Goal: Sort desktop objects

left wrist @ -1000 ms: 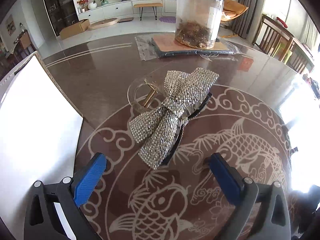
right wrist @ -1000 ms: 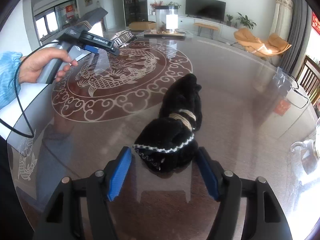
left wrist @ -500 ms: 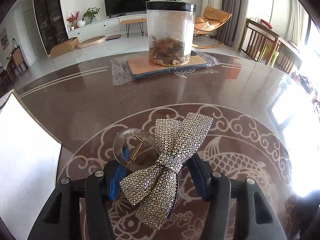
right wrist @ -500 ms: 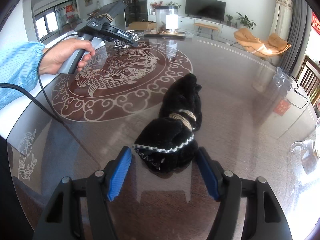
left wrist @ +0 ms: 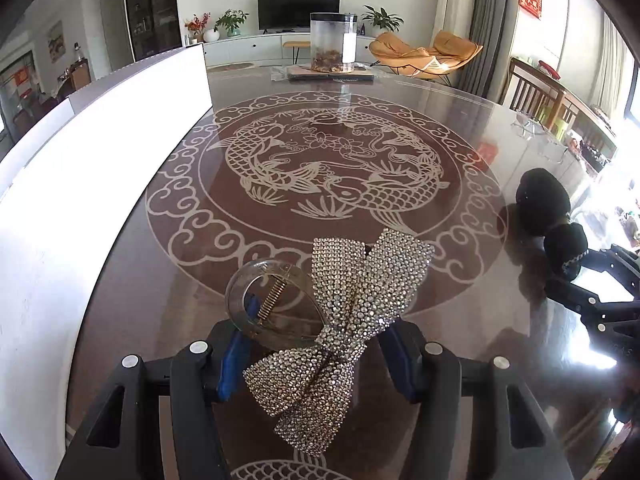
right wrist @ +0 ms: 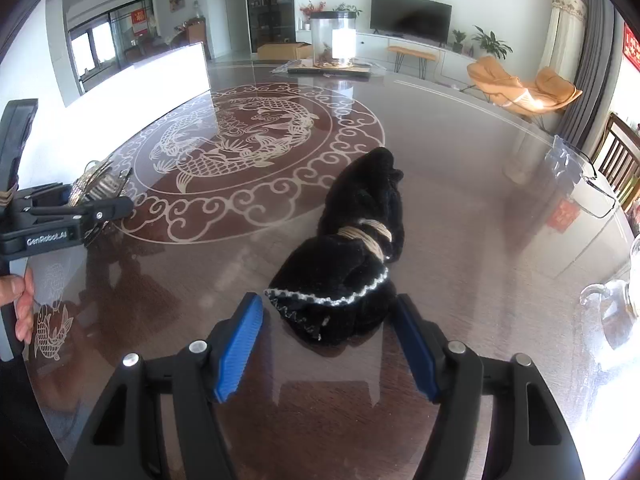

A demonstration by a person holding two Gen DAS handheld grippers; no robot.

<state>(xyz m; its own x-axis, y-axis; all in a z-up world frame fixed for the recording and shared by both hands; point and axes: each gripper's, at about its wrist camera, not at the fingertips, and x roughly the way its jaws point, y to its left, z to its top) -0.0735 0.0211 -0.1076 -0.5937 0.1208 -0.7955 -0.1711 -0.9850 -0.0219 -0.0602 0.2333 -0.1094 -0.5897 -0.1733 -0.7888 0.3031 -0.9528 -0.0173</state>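
The sparkly bow clip (left wrist: 340,336) is shaped like a big ribbon bow, covered all over in tiny shiny stones. It is fixed to a clear plastic claw clip with a round loop and a small gold spring. The left gripper (left wrist: 316,354) is holding it: the two blue pads are squeezing the clip from the left and the right, so the jaws are standing narrow around it. The bow is sitting at the near edge of the fish pattern on the brown table (left wrist: 472,120), and I cannot tell if it is lifted off the glass.

The black fuzzy bow (right wrist: 352,256) is soft and dark, with a pale cord wrapped around its middle and a silver trim line near its close end. It is lying flat on the table, right of the fish pattern. The right gripper (right wrist: 328,344) is sitting open around its near end, with the blue pads just beside it on each side and not pressing it.

A second ago the left gripper was wide open, with the sparkly bow lying farther out by the clear jar (left wrist: 332,46). Now that jar is looking small and far away, and the white board (left wrist: 80,160) is filling the left side. The black bow and the right gripper are staying just where they were.
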